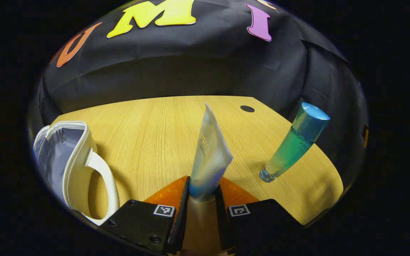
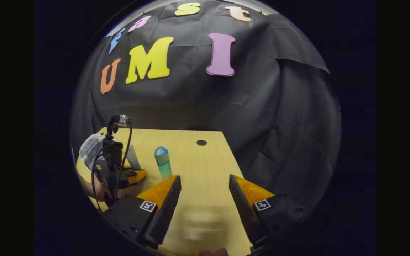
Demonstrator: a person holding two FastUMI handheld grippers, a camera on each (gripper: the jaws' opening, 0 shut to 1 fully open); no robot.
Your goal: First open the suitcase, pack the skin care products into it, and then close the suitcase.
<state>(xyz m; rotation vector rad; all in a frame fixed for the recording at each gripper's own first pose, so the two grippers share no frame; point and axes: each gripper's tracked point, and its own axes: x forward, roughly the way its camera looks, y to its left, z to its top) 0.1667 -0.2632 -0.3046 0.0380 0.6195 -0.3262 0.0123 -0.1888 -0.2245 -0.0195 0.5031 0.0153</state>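
Note:
In the left gripper view my left gripper [image 1: 203,193] is shut on the lower end of a white and blue skin care tube [image 1: 210,153], which stands upright above the wooden table [image 1: 155,135]. The small white suitcase [image 1: 71,160] stands open at the left, its handle toward me. A teal bottle with a blue cap [image 1: 294,142] stands at the right. In the right gripper view my right gripper [image 2: 205,199] is open over the table with nothing between its fingers. Farther left there, the left gripper [image 2: 119,170] holds the tube [image 2: 132,157], beside the bottle [image 2: 163,161] and the suitcase [image 2: 91,147].
A round dark hole [image 1: 247,108] sits in the tabletop near its far edge. The black cloth wall closes the back and right sides. A hand [image 2: 100,192] holds the left gripper at the table's left. The table's right edge runs close to the bottle.

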